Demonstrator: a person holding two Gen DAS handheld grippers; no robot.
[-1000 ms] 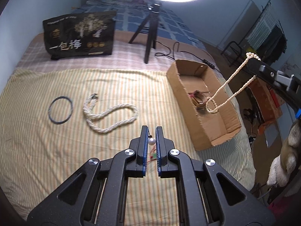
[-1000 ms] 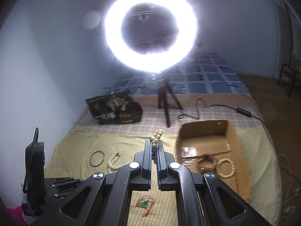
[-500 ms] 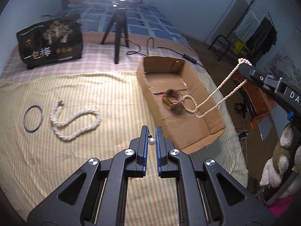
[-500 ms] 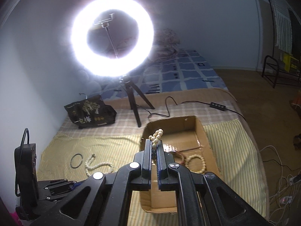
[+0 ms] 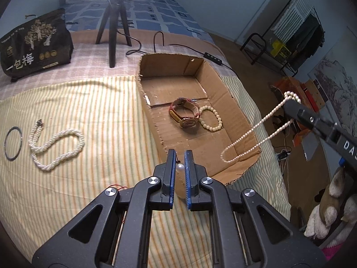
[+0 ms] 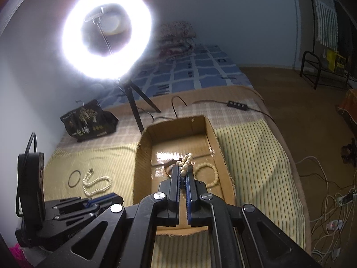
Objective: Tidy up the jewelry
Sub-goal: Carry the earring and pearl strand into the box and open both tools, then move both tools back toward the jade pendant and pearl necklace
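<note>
Over the corrugated cardboard box (image 5: 225, 89), left jaws pinch a round pearl (image 5: 179, 168); right jaws clamp a beaded strand (image 5: 256, 131).

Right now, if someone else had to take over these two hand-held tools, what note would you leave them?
Left tool: shut on a small pearl pendant, near the box's front edge.
Right tool: shut on a thin pearl necklace, whose loop hangs over the cardboard box.
Done: a watch and a bead bracelet lie in the box.
Left: drop in both held pieces, then fetch the thick pearl rope and the dark ring from the striped blanket. A red string lies by the left tool; I cannot tell what it is.
</note>
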